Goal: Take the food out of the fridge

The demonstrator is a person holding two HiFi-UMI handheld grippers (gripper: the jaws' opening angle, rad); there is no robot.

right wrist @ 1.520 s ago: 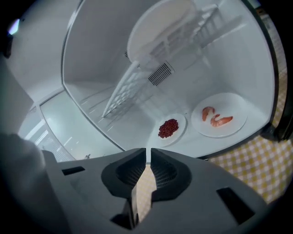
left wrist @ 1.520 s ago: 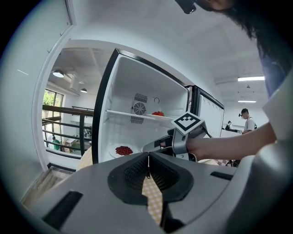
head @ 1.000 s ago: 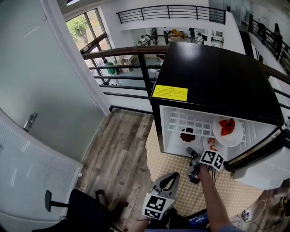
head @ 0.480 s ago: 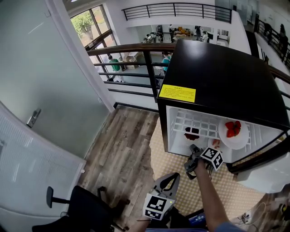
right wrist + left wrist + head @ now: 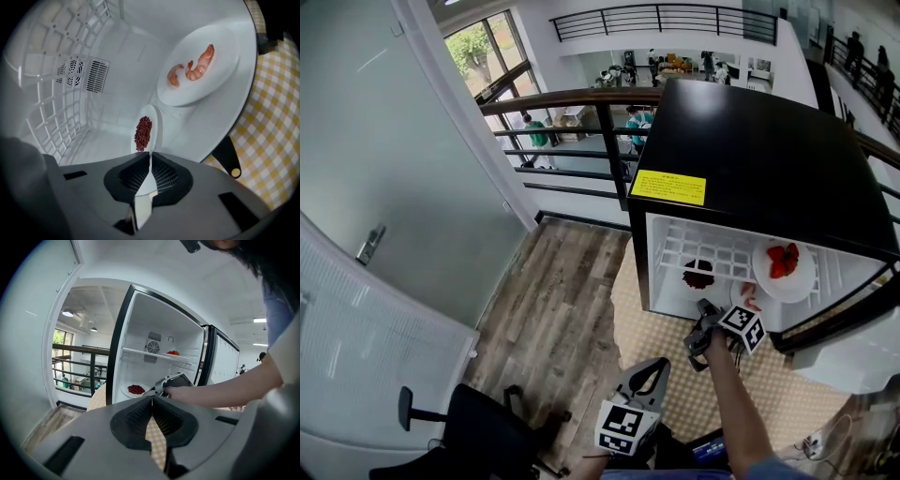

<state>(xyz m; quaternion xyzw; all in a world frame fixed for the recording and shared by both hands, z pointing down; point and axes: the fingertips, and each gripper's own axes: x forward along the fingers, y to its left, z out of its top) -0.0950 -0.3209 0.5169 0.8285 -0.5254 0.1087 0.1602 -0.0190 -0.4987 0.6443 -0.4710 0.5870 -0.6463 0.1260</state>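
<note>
- Right gripper (image 5: 150, 158): jaws have just been closing and are now narrow, pinched on the near rim of the small plate of red beans (image 5: 157, 123).
- That plate sits on the floor of the fridge (image 5: 750, 159), toward its left wall.
- Left gripper (image 5: 152, 401): jaws together, nothing between them. It is held well back from the fridge front.
- Other food in the fridge: shrimp plate (image 5: 220, 61) on the floor just beside the bean plate, and strawberry plate (image 5: 806, 281) on the wire shelf (image 5: 51, 93) above.
- Step in hand, as I judge it: draw the bean plate out.
- The grip is on the thin rim only, so the plate will likely sag. Lift slightly, keep it level and pull slowly straight toward the fridge front so the beans don't slide.
- The idle left gripper could support the far edge once the plate is outside.
- Edges to mind: the shelf overhead, the shrimp plate's rim, the fridge's front lip, and the door (image 5: 853, 347) standing open at the fridge's right.
- Open room: over the checked mat (image 5: 661, 328) in front of the fridge.
</note>
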